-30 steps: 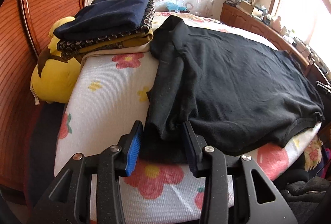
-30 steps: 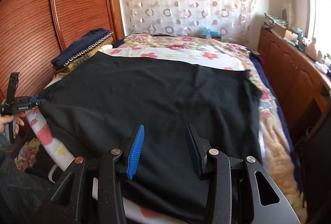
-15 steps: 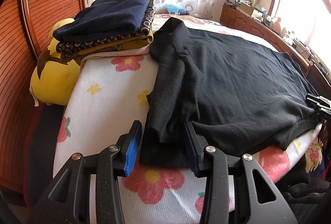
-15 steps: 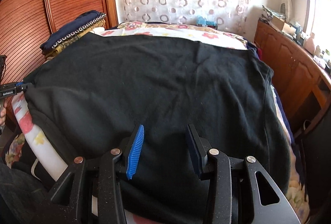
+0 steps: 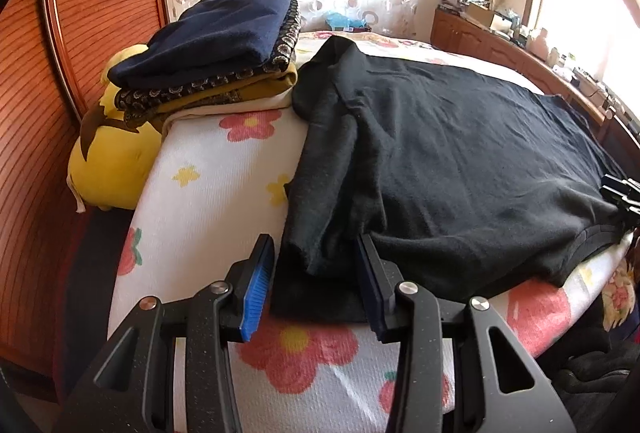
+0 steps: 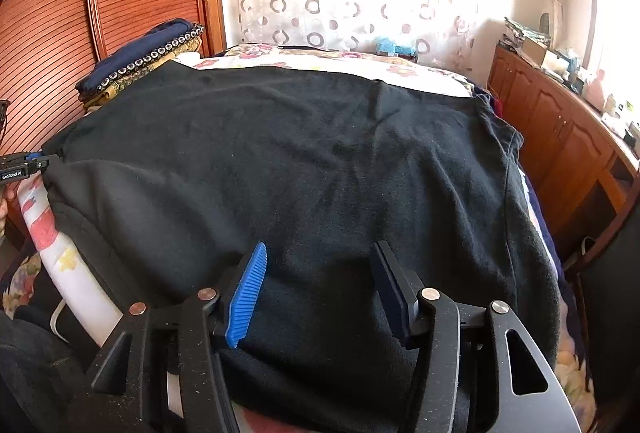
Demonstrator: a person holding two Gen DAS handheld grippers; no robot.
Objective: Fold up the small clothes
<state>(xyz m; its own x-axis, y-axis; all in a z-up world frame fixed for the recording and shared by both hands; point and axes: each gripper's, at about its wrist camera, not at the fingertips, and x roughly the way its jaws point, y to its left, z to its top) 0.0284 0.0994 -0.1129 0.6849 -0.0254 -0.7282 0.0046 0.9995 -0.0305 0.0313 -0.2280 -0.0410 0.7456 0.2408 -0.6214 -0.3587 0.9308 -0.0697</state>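
A black T-shirt (image 5: 460, 153) lies spread flat across the floral bed sheet (image 5: 208, 193). My left gripper (image 5: 316, 285) stands open at the shirt's near left corner. A bunched fold of black sleeve lies between its jaws and the blue pad stays just clear of the cloth. My right gripper (image 6: 320, 285) hovers low over the shirt (image 6: 300, 161) near its front edge. Its jaws are opening, with flat cloth under them and nothing pinched. The left gripper (image 6: 36, 163) shows at the shirt's far left corner in the right wrist view.
A stack of folded clothes (image 5: 224, 37) sits at the bed's back left, above a yellow pillow (image 5: 108, 161). A ribbed wooden panel (image 5: 80, 33) stands left. A wooden cabinet (image 6: 560, 121) with clutter runs along the right under the window.
My right gripper has dropped closer to the shirt and its jaws have spread wider. It now shows at the right edge of the left wrist view. The left gripper has stayed put.
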